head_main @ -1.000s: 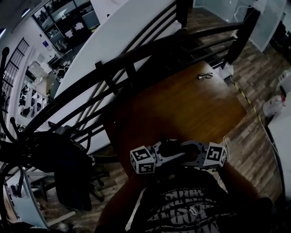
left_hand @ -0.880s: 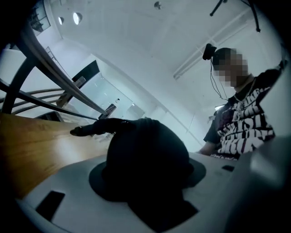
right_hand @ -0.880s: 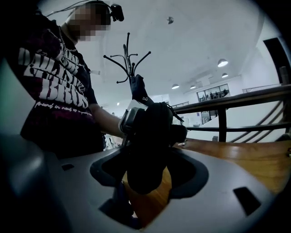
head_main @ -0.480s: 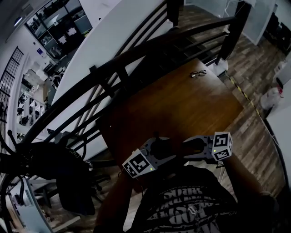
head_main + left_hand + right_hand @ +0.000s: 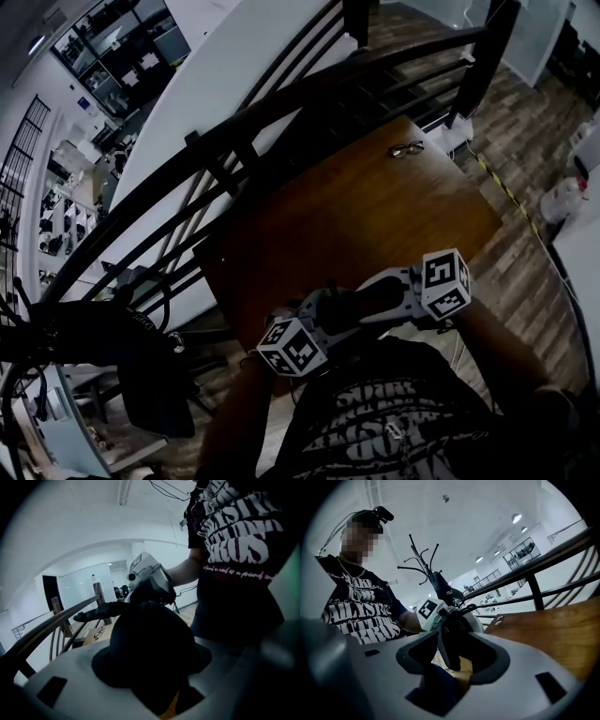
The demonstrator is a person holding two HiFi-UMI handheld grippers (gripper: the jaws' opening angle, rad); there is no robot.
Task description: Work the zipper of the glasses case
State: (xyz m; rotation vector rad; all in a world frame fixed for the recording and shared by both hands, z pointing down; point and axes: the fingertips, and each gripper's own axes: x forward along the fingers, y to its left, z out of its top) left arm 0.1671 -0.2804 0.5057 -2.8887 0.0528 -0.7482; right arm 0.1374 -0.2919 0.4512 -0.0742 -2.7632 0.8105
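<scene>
Glasses case [image 5: 364, 296] is held in the air at the 6 o'clock edge of the desk [image 5: 375, 216], close against my chest, caught between both tools. My left tool [image 5: 317, 323] is clamped round the dark, rounded body, which fills its own view. I judge that grip is there to anchor the case so the zipper has something to pull against. My right tool [image 5: 449, 645] comes in from 3 o'clock with its jaws pressed together, tip at the case's edge. It is presumably on the zipper pull, though it is too dark to make the pull out. Glasses [image 5: 406, 148] lie well apart at the desk's 1 o'clock corner, out of the way.
</scene>
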